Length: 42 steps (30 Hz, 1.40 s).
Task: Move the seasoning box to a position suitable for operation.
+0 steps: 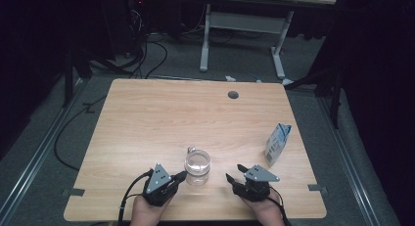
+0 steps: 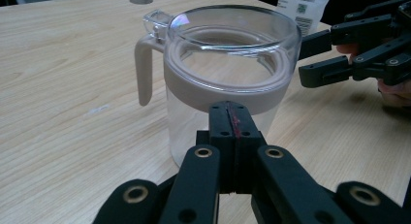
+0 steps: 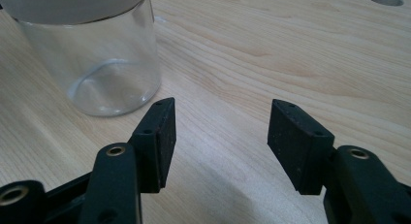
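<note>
Near the lower middle of the frame, the clear jug [image 1: 197, 167] stands upright on the worktop [image 1: 147, 118]; left tongs [image 1: 182, 176], pressed together, nose against its wall and could shove or tip it, while right tongs [image 1: 234, 172] hang spread, gripping nothing

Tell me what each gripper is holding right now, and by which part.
Nothing is held. The left gripper is shut on itself, its tips close against the clear jug. The right gripper stands open over bare table.

jug [image 3: 92, 54] top cropped, carton [image 2: 303, 8] cut by edge, print unreadable
</note>
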Each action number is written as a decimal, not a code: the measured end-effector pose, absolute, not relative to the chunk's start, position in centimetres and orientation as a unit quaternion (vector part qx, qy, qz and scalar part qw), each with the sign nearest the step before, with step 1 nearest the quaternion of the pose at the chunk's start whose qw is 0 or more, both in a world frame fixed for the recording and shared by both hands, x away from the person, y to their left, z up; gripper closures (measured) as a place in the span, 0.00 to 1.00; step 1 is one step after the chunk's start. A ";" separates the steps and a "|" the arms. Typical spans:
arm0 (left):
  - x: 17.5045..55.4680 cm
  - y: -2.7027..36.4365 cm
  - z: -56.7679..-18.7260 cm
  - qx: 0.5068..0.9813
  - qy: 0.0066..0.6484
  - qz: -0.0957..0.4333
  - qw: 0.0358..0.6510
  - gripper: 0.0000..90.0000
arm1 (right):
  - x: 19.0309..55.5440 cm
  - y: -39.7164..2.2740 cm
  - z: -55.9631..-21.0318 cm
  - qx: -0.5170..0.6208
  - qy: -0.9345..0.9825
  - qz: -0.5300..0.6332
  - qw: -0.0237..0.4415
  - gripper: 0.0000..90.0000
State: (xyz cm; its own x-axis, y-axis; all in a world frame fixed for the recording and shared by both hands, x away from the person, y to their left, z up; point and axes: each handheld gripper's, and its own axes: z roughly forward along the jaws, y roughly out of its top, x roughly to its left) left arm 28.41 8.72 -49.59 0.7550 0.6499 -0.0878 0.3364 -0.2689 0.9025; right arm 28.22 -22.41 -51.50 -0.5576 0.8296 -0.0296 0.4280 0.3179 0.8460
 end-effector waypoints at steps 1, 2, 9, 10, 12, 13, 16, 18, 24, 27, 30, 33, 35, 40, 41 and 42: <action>28.4 8.7 -49.6 0.782 0.315 0.152 0.516 1.00 | 28.2 -22.4 -51.5 0.405 0.776 0.421 0.239 0.49; 28.5 8.5 -49.6 0.783 0.312 0.149 0.517 1.00 | 28.1 -22.6 -51.5 0.408 0.775 0.419 0.240 0.49; 28.5 7.6 -49.6 0.787 0.301 0.143 0.519 1.00 | 27.7 -23.0 -51.6 0.413 0.773 0.417 0.241 0.49; 28.5 7.5 -49.6 0.788 0.299 0.142 0.519 1.00 | 27.7 -23.1 -51.6 0.412 0.773 0.417 0.242 0.49; 28.4 7.2 -49.6 0.789 0.296 0.142 0.520 1.00 | 27.6 -23.2 -51.6 0.415 0.772 0.417 0.242 0.50; 28.4 7.1 -49.6 0.789 0.295 0.141 0.521 1.00 | 27.5 -23.4 -51.5 0.417 0.771 0.416 0.244 0.49; 28.4 6.9 -49.6 0.790 0.292 0.140 0.521 1.00 | 27.5 -23.5 -51.5 0.418 0.770 0.417 0.243 0.49; 28.4 6.9 -49.6 0.790 0.292 0.139 0.521 1.00 | 27.5 -23.5 -51.5 0.418 0.770 0.417 0.243 0.50; 28.5 6.5 -49.6 0.790 0.288 0.134 0.525 1.00 | 27.5 -23.3 -51.6 0.416 0.772 0.414 0.244 0.49; 28.4 6.4 -49.6 0.790 0.287 0.135 0.525 1.00 | 27.5 -23.3 -51.6 0.415 0.773 0.414 0.242 0.50; 28.4 6.4 -49.5 0.789 0.286 0.135 0.527 1.00 | 27.5 -23.3 -51.6 0.415 0.773 0.415 0.240 0.50; 28.3 6.6 -49.5 0.788 0.286 0.136 0.528 1.00 | 27.5 -23.3 -51.6 0.416 0.773 0.415 0.239 0.50; 28.2 6.7 -49.4 0.787 0.287 0.137 0.529 0.99 | 27.6 -23.3 -51.5 0.416 0.773 0.416 0.237 0.50; 28.2 7.5 -49.2 0.782 0.299 0.141 0.529 0.96 | 28.1 -23.2 -51.4 0.415 0.776 0.422 0.218 0.52; 28.3 7.7 -49.2 0.780 0.303 0.140 0.529 0.95 | 28.2 -23.1 -51.4 0.416 0.776 0.422 0.217 0.52; 28.3 8.0 -49.2 0.779 0.307 0.138 0.530 0.93 | 28.2 -23.0 -51.4 0.413 0.776 0.424 0.217 0.52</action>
State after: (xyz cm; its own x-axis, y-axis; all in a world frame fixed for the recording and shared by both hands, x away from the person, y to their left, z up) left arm 28.31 7.95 -49.24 0.7738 0.6239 -0.1095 0.3313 -0.2512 0.9095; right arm 28.24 -22.97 -51.37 -0.5644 0.8254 0.0133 0.4567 0.2988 0.8380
